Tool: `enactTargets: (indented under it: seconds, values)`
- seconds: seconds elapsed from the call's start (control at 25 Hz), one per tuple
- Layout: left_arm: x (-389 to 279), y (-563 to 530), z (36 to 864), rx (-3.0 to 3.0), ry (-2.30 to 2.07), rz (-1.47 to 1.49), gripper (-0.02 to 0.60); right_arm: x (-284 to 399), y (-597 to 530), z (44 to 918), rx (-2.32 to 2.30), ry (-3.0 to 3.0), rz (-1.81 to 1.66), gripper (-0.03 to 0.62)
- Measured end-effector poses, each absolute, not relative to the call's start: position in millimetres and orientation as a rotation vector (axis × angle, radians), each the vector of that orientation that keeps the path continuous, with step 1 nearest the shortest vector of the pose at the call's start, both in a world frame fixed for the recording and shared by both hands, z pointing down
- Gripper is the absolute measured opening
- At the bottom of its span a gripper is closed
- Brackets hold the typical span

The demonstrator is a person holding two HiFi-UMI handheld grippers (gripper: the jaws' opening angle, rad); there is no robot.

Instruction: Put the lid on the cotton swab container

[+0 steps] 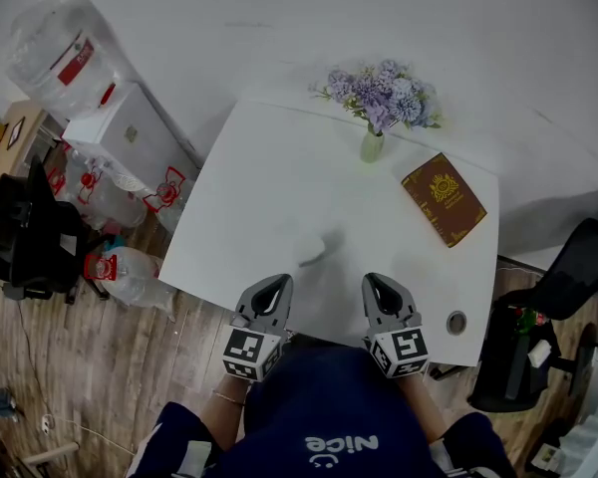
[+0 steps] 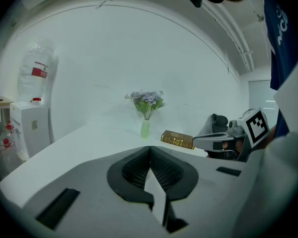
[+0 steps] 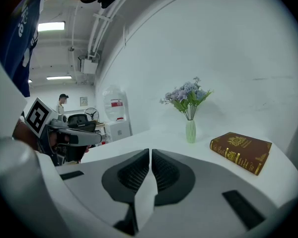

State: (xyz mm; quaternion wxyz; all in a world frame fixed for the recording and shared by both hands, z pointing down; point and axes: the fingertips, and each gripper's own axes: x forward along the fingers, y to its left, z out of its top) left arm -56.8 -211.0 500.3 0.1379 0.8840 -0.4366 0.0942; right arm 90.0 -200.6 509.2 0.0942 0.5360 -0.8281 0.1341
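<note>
At table (image 1: 279,182) near edge we hold L gripper (image 1: 275,287) & R gripper (image 1: 379,287); both jaws pressed together, empty.

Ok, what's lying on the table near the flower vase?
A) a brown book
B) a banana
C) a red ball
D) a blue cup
A: a brown book with gold print on its cover lies flat on the white table. In the head view it is to the right of the vase that holds purple flowers.
</note>
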Motion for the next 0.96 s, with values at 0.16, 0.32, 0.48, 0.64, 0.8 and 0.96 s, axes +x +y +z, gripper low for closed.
enactTargets:
  seconds: [0.16, 0.32, 0.48, 0.64, 0.8, 0.96]
  values:
    - [-54.9, -215.0, 498.2, 2.568, -1.269, 0.295, 0.018, 92.3, -204.2, 508.4, 1.593, -2.445, 0.387, 0.052]
    - [-54.6, -216.2, 500.3, 2.569, -1.274, 0.325, 0.018, 95.4, -207.7, 510.8, 1.609, -2.438, 0.389, 0.052]
    - [-56.0, -214.4, 501.5, 2.583, -1.263, 0.364, 0.018, 98.2, -209.8, 509.0, 1.652, -2.437, 0.393, 0.052]
    - [-55.9, -213.0, 500.4, 2.565, -1.270, 0.362, 0.018, 97.6, -207.1, 507.9, 1.639, -2.435, 0.377, 0.052]
    - [-53.8, -211.8, 503.8, 2.572, -1.272, 0.375, 0.018, 99.7, -204.9, 508.7, 1.638, -2.425, 0.367, 0.052]
    - [-51.2, -208.6, 505.4, 2.575, -1.265, 0.385, 0.018, 100.9, -203.8, 509.1, 1.637, -2.416, 0.351, 0.052]
